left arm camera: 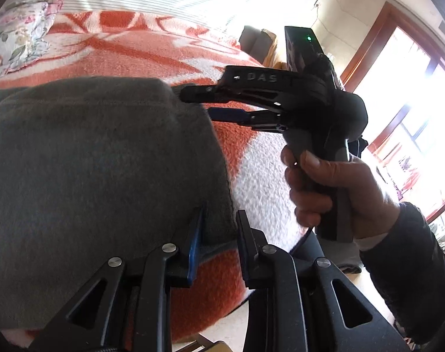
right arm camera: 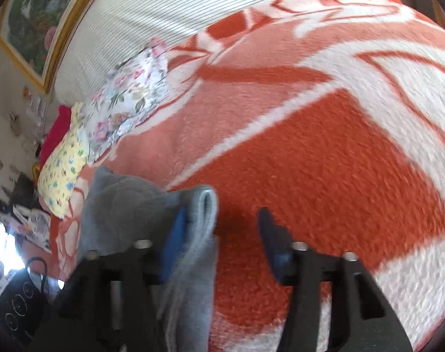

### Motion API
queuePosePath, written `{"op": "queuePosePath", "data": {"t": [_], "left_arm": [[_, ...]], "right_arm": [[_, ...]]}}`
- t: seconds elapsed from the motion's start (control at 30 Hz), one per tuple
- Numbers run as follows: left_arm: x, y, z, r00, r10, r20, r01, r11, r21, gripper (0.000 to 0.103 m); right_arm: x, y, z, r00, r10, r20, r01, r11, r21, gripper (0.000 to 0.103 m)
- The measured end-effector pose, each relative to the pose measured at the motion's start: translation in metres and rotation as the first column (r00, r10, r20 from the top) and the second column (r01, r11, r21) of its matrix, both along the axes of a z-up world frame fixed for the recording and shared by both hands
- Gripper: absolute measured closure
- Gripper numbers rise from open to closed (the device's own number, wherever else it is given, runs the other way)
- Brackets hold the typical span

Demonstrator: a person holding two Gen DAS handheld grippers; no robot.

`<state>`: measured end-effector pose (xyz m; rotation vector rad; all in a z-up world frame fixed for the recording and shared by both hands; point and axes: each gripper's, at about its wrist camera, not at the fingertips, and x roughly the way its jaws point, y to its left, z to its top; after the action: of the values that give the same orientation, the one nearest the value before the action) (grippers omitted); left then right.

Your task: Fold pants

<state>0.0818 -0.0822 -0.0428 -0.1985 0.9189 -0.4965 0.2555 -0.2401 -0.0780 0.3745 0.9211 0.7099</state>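
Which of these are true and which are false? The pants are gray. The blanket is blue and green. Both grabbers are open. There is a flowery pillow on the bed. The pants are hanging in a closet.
1. The pants are gray. True.
2. The blanket is blue and green. False: it is orange and white.
3. Both grabbers are open. True: the left gripper and the right gripper each have their fingers apart, with a bit of gray cloth lying between them.
4. There is a flowery pillow on the bed. True.
5. The pants are hanging in a closet. False: they lie on the blanket on the bed.
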Motion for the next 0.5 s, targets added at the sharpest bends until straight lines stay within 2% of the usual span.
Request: {"op": "queuePosePath", "data": {"t": [0.07,0.23,0.3,0.4,0.5], "left_arm": [[-0.007,0.008,-0.005,1.000,0.000,-0.017,0.000,1.000,-0.012,0.077],[-0.026,0.021,-0.012,0.998,-0.015,-0.054,0.014,1.000,-0.019,0.076],[-0.033,0.027,-0.010,0.998,-0.014,-0.062,0.013,1.000,-0.026,0.074],[-0.042,0.037,-0.004,0.998,-0.002,-0.058,0.000,0.999,-0.039,0.065],[-0.050,0.048,0.006,0.999,0.012,-0.047,-0.015,0.998,-0.064,0.065]], "right_arm": [[-0.002,-0.004,0.001,1.000,-0.004,-0.006,0.004,1.000,0.011,0.043],[-0.018,-0.005,0.016,0.999,-0.010,0.042,0.011,0.999,-0.040,0.043],[-0.026,-0.004,0.022,0.998,-0.014,0.055,0.016,0.999,-0.047,0.043],[-0.037,-0.005,0.029,0.997,-0.019,0.069,0.022,0.998,-0.054,0.043],[-0.049,-0.004,0.036,0.996,-0.022,0.088,0.028,0.998,-0.062,0.042]]}}
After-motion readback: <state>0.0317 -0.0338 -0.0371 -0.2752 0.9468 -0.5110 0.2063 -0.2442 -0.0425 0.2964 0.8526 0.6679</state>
